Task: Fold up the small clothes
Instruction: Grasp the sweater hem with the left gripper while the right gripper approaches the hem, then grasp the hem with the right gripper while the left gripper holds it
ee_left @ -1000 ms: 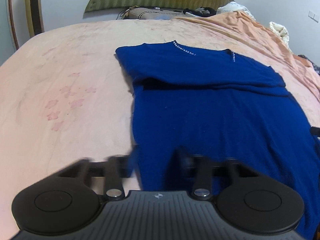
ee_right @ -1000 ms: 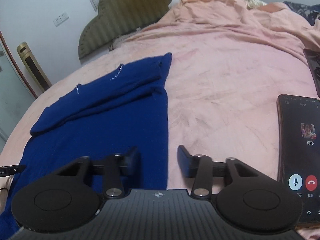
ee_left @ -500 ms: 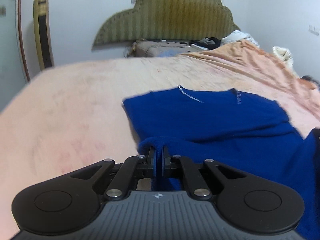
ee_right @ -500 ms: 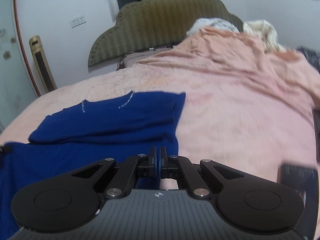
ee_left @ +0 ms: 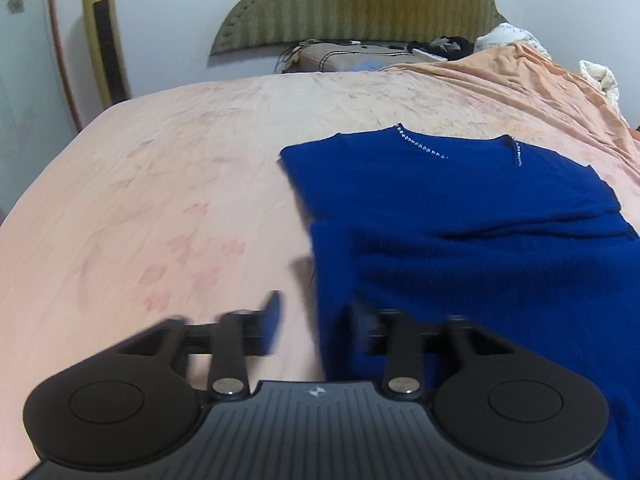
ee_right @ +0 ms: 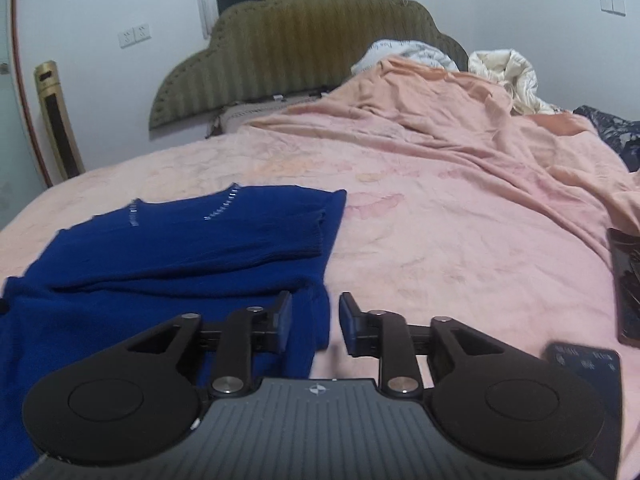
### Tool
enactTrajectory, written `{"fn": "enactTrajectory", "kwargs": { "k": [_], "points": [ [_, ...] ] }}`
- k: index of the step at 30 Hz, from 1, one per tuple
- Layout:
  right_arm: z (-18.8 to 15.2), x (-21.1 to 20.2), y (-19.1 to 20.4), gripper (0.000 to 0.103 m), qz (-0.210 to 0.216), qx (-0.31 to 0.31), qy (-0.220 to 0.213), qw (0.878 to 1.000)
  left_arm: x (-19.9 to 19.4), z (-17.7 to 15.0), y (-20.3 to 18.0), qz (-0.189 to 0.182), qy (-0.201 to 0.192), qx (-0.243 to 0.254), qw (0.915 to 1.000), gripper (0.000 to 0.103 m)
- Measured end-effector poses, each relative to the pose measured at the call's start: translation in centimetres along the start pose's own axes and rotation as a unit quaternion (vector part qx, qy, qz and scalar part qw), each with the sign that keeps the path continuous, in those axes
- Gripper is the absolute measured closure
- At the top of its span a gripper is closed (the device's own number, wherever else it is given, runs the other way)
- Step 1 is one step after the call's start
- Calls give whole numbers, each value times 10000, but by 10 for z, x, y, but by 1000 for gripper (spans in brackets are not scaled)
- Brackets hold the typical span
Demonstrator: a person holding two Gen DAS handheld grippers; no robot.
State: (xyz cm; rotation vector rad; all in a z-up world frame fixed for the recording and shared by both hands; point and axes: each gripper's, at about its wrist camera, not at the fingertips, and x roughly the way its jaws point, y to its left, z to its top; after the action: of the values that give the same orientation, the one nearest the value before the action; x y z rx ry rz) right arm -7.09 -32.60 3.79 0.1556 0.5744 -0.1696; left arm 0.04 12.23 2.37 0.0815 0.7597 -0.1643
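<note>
Blue top [ee_left: 460, 240] lay on the bed [ee_left: 160, 200]; my left gripper [ee_left: 316, 320] and right gripper [ee_right: 314, 322] gaped, straddling its side edges, gripping nothing.

- We see a deep royal-blue top [ee_left: 460, 216] with a thin line of silver beads at its neckline.
- We see a pale pink bedsheet [ee_left: 160, 184] printed with faint darker pink flower shapes.
- We see a peach-orange blanket [ee_right: 440, 112] bunched at the far right.
- We see an olive-green headboard [ee_right: 304, 40] with vertical stripes.
- We see black grippers with blue pads: left gripper [ee_left: 316, 320], right gripper [ee_right: 314, 320].
- We see a gold tower fan [ee_left: 105, 36] with a black panel.
</note>
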Motion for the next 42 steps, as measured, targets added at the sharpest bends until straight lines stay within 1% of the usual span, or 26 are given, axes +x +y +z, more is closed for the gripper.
{"fn": "enactTrajectory", "kwargs": {
  "k": [1, 3, 5, 8, 9, 11, 13, 15, 16, 17, 18, 20, 22, 26, 28, 29, 30, 32, 34, 35, 36, 37, 38, 39, 40, 42],
  "points": [
    [-4, -8, 5, 69, 155, -52, 29, 9999, -7, -6, 0, 4, -17, 7, 10000, 43],
    [-15, -23, 21, 59, 598, -425, 162, 9972, -16, -17, -5, -60, 38, 200, 9998, 43],
    [-28, -33, 39, 48, 1088, -872, 371, 9895, -22, -28, -18, -97, 209, 610, 9979, 43],
    [-47, -36, 59, 40, 1543, -1431, 918, 9733, -30, -50, -38, -7, 344, 1478, 9884, 43],
    [-54, -37, 63, 40, 1561, -1662, 1114, 9673, -34, -59, -41, 68, 314, 1721, 9846, 43],
    [-69, -45, 66, 37, 1368, -2214, 1417, 9551, -45, -72, -40, 134, 191, 2035, 9788, 43],
    [-79, -63, 58, 34, 1264, -2507, 1575, 9468, -56, -78, -33, 43, 261, 2117, 9770, 43],
    [-82, -83, 46, 32, 1084, -2679, 1799, 9403, -66, -80, -30, 88, 315, 2142, 9762, 43],
    [-83, -93, 42, 32, 932, -2819, 1801, 9378, -72, -80, -30, 94, 273, 2113, 9770, 43],
    [-81, -103, 41, 32, 793, -2865, 1733, 9389, -78, -80, -30, 15, 227, 2064, 9782, 42],
    [-78, -110, 38, 32, 758, -2754, 1617, 9446, -83, -79, -30, -136, 193, 1969, 9801, 42],
    [-68, -117, 31, 32, 989, -2180, 1357, 9614, -88, -77, -28, -481, 241, 1629, 9852, 42],
    [-67, -115, 26, 32, 1021, -1715, 1203, 9725, -84, -77, -24, -889, 523, 1185, 9876, 42],
    [-84, -99, 13, 32, 943, -883, 1331, 9826, -78, -89, -2, -1210, 972, 342, 9873, 43],
    [-95, -99, 4, 31, 1015, -481, 1305, 9851, -81, -94, 9, -1388, 978, -106, 9854, 43],
    [-99, -103, 2, 31, 1042, -299, 1186, 9870, -82, -94, 12, -1478, 1006, -260, 9835, 43],
    [-102, -106, 0, 33, 1122, -113, 1134, 9871, -83, -96, 13, -1591, 1033, -396, 9810, 43],
    [-106, -107, -4, 45, 1194, 197, 1059, 9870, -80, -96, 10, -1919, 1100, -601, 9734, 43],
    [-110, -106, 1, 52, 1218, 253, 1017, 9870, -78, -96, 2, -1961, 1030, -649, 9730, 44],
    [-111, -106, 3, 59, 1214, 225, 1008, 9872, -78, -94, -3, -1962, 991, -646, 9734, 55],
    [-112, -106, 6, 63, 1202, 208, 1003, 9874, -77, -95, -6, -1981, 965, -682, 9730, 66],
    [-113, -105, 10, 71, 1207, 199, 997, 9875, -74, -96, -8, -2048, 1013, -725, 9708, 85],
    [-114, -105, 13, 79, 1206, 182, 990, 9876, -71, -97, -7, -2154, 1079, -823, 9670, 93],
    [-115, -104, 16, 84, 1171, 150, 967, 9883, -70, -99, -5, -2207, 1091, -963, 9644, 93],
    [-115, -104, 16, 92, 1143, 174, 945, 9888, -72, -100, -4, -2193, 1036, -980, 9652, 94],
    [-113, -107, 13, 93, 1168, 316, 875, 9888, -85, -98, -2, -2160, 839, -927, 9683, 94]
  ]
}}
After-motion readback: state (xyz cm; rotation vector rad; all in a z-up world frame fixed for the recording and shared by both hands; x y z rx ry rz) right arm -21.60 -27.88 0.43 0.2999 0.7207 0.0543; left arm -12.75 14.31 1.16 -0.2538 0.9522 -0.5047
